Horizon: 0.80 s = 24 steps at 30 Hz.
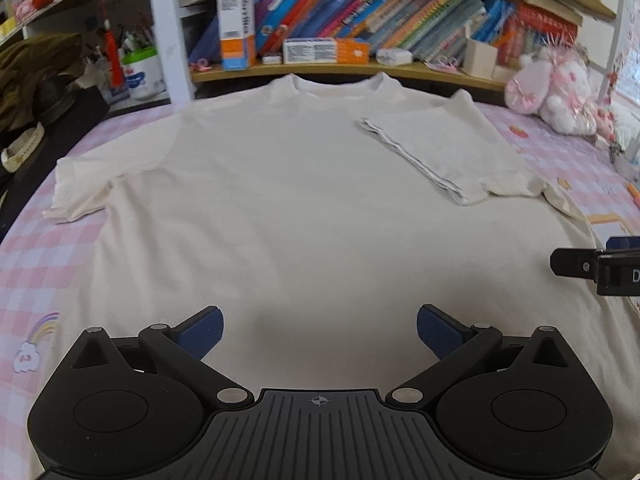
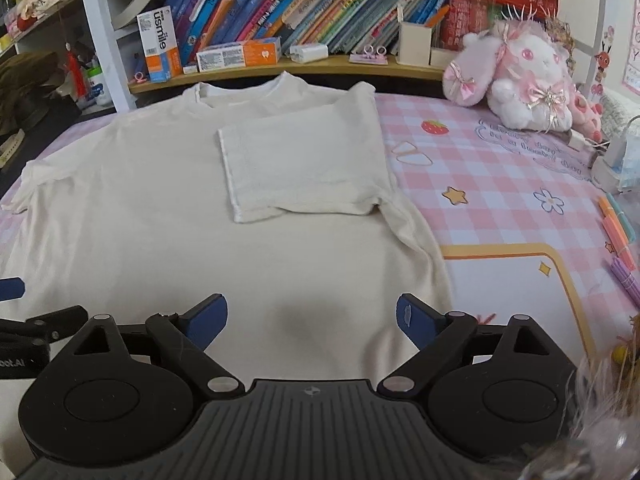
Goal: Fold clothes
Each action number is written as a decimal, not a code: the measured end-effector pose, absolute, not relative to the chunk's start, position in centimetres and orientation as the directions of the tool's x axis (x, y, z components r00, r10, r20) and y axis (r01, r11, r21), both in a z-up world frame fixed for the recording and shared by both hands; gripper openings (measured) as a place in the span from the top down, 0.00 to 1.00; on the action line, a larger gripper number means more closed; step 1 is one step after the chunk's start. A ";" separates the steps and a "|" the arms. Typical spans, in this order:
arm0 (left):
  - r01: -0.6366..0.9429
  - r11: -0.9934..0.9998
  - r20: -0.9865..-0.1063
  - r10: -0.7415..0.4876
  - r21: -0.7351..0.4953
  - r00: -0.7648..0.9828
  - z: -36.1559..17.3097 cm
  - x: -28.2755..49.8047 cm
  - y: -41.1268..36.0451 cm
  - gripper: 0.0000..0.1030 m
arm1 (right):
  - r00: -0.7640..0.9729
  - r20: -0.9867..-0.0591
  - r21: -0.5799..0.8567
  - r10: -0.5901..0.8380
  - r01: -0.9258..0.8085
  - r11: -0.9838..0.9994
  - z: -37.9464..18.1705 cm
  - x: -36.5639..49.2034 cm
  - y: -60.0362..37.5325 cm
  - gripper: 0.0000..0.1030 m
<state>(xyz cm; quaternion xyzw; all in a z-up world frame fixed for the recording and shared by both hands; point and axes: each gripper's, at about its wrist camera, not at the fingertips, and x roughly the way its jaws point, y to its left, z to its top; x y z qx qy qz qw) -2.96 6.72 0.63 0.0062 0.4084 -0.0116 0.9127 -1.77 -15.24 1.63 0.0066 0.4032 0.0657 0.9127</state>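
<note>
A cream T-shirt (image 1: 256,200) lies flat on the pink checked cover, collar toward the bookshelf. Its right sleeve (image 1: 448,152) is folded inward onto the chest; the left sleeve (image 1: 76,188) lies spread out. In the right wrist view the same T-shirt (image 2: 140,220) shows its folded sleeve (image 2: 304,168) at centre. My left gripper (image 1: 320,332) hovers over the shirt's lower part, open, with nothing between its blue pads. My right gripper (image 2: 312,322) is open too, over the shirt's lower right, and holds nothing. Part of the right gripper (image 1: 600,268) shows at the left wrist view's right edge.
A pink checked cover (image 2: 500,184) with cartoon prints lies under the shirt. A shelf of books (image 2: 320,8) and boxes runs along the far side. A pink plush rabbit (image 2: 516,76) sits at the back right. Coloured pens (image 2: 620,240) lie at the right edge.
</note>
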 end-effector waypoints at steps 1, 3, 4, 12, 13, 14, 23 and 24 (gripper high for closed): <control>0.019 1.000 -0.744 -0.014 -0.002 0.668 0.7 -2.9 7.5 0.00 | 0.667 -0.735 0.062 0.121 -0.111 0.992 1.7 -1.8 -14.6 0.09; 0.006 1.000 -0.742 -0.012 -0.011 0.670 0.9 -2.9 8.9 0.00 | 0.668 -0.734 0.060 0.120 -0.113 0.992 1.7 -1.9 -13.3 0.09; 0.003 1.000 -0.741 -0.012 -0.014 0.672 1.0 -2.9 9.6 0.00 | 0.670 -0.733 0.059 0.122 -0.115 0.992 1.8 -1.9 -12.6 0.08; -0.014 1.000 -0.714 -0.009 -0.027 0.700 1.9 -2.5 15.6 0.00 | 0.686 -0.718 0.045 0.122 -0.130 0.991 2.3 -2.2 -7.8 0.08; -0.025 0.999 -0.713 -0.003 -0.028 0.701 1.9 -2.3 16.4 0.00 | 0.689 -0.715 0.042 0.121 -0.130 0.991 2.4 -2.3 -7.3 0.08; -0.036 0.999 -0.712 0.004 -0.029 0.702 2.0 -2.1 17.2 0.00 | 0.693 -0.712 0.040 0.118 -0.128 0.991 2.4 -2.3 -6.8 0.08; -0.139 0.984 -0.711 0.021 -0.108 0.703 1.7 -0.8 23.9 0.00 | 0.701 -0.707 0.015 0.094 -0.118 0.993 2.4 -3.0 -3.5 0.08; -0.148 0.982 -0.709 0.024 -0.114 0.705 1.7 -0.7 24.4 0.00 | 0.702 -0.706 0.016 0.097 -0.122 0.992 2.3 -3.1 -3.3 0.08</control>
